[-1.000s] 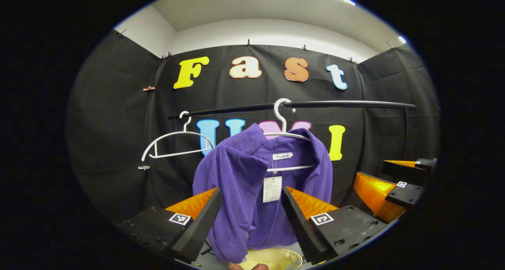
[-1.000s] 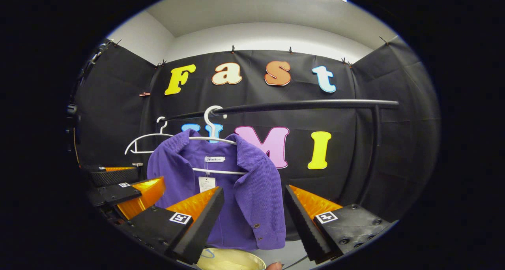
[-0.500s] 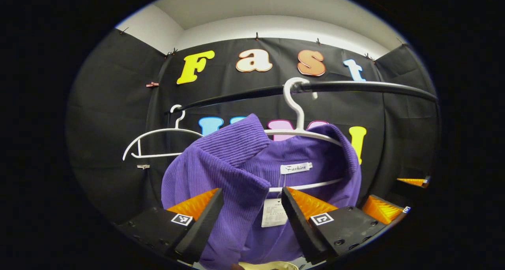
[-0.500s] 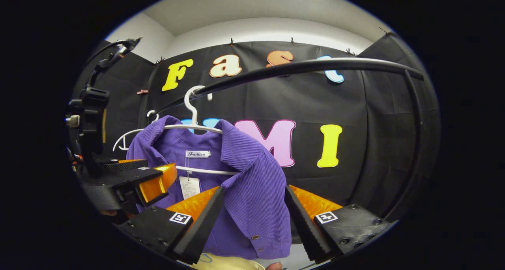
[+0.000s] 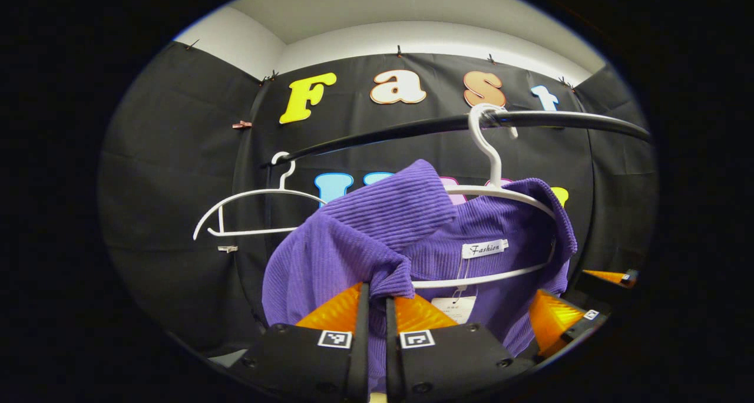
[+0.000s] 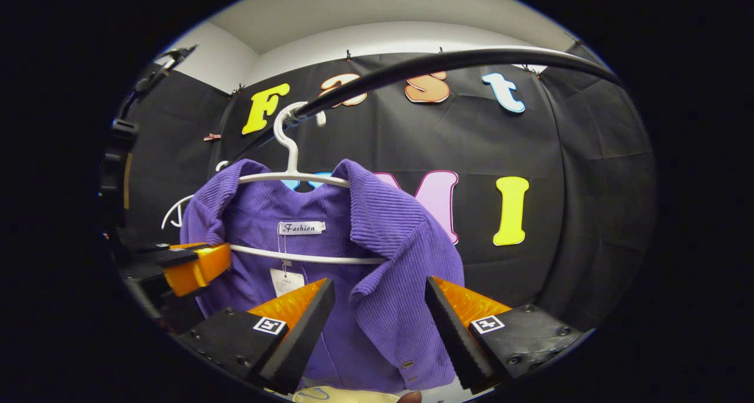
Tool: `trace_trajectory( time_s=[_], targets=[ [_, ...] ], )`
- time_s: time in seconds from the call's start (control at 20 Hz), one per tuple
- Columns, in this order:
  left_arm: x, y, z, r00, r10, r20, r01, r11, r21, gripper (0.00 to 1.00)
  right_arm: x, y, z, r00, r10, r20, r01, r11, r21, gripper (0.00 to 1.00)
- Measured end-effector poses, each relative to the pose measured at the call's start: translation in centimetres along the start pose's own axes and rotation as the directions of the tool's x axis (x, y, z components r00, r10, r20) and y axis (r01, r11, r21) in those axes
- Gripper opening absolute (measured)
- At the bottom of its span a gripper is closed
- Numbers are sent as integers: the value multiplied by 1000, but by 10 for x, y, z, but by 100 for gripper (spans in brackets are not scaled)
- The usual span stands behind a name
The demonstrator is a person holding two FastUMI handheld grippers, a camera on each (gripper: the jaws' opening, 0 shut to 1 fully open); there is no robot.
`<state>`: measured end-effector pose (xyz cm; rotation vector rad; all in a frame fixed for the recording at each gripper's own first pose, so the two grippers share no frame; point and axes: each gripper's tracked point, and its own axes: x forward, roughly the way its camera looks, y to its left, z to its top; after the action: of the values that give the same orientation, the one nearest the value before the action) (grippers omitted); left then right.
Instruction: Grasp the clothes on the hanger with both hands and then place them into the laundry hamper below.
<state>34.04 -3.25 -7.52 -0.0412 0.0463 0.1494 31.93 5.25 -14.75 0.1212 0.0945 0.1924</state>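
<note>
Since a moment ago my left gripper (image 5: pixel 372 297) clamped the purple jacket's (image 5: pixel 377 238) lapel, on its white hanger (image 5: pixel 500 194); my right gripper (image 6: pixel 380 309) stays apart, should close around the other lapel.

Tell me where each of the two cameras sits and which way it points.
Left gripper view: rides the left gripper, facing the purple jacket on its white hanger; its own fingers pinch the front edge below the collar.
Right gripper view: rides the right gripper, facing the jacket's other front panel; its own fingers stand apart around the fabric; the left gripper is at its left.
Shared: jacket, hanger, black rail, spare hanger.
</note>
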Motion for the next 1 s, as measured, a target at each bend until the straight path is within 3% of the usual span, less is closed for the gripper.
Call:
trace_trajectory(
  time_s=[0.05, 0.25, 0.4, 0.5, 0.6, 0.75, 1.0],
  targets=[
    [0, -2, -1, 1000, -18, -5, 18, 1000, -1, 11, 7, 4, -3, 1000, -4, -1, 4, 1000, 19, 98],
    [-2, 0, -1, 998, -64, -9, 64, 998, 12, 10, 36, -2, -14, 996, -93, 5, 92, 994, 53, 95],
    [-5, -1, 0, 996, -88, -6, 88, 996, 22, 8, 45, -25, -19, 988, -155, 6, 155, 987, 41, 43],
    [-10, 1, 2, 995, -100, -2, 100, 995, 29, 8, 39, -34, -5, 989, -136, 51, 133, 990, 47, 8],
    [-15, 4, 12, 995, -103, 17, 102, 994, 38, 7, 29, -50, 11, 984, -146, 101, 151, 988, -39, 12],
    [-24, 15, 33, 994, -93, 58, 91, 995, 41, 7, 14, -69, 49, 971, -155, 182, 180, 975, -130, 5],
    [-23, 38, 50, 995, -67, 71, 64, 997, 45, 7, 5, -90, 77, 955, -168, 243, 209, 965, -155, 4]
  ],
)
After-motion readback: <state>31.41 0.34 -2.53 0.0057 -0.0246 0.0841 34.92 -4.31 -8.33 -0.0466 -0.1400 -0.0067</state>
